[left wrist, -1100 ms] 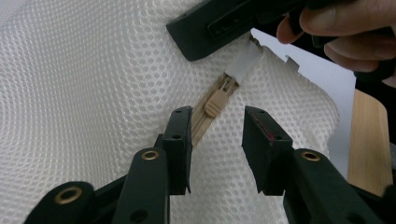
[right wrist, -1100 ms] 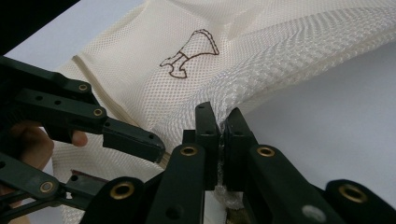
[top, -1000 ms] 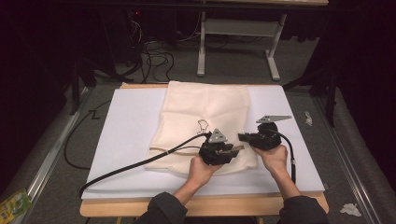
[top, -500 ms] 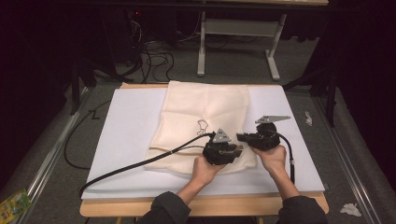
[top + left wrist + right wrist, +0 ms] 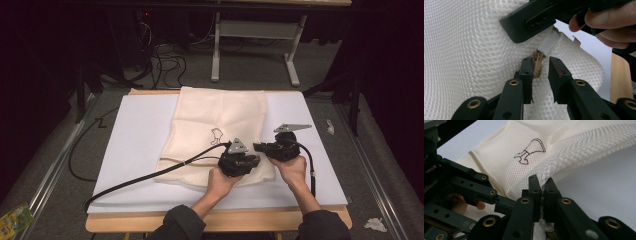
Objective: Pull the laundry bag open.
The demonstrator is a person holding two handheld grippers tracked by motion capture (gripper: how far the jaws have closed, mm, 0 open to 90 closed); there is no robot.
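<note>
Mesh bag corner clamped, zipper pull between jaws

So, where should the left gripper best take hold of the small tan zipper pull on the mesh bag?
Probably the hanging tab of the zipper pull, pinched across its narrow width, coming head-on: it points toward the left gripper, whose jaws have just been closing and straddle it. The right gripper clamps the mesh bag beside it.
</note>
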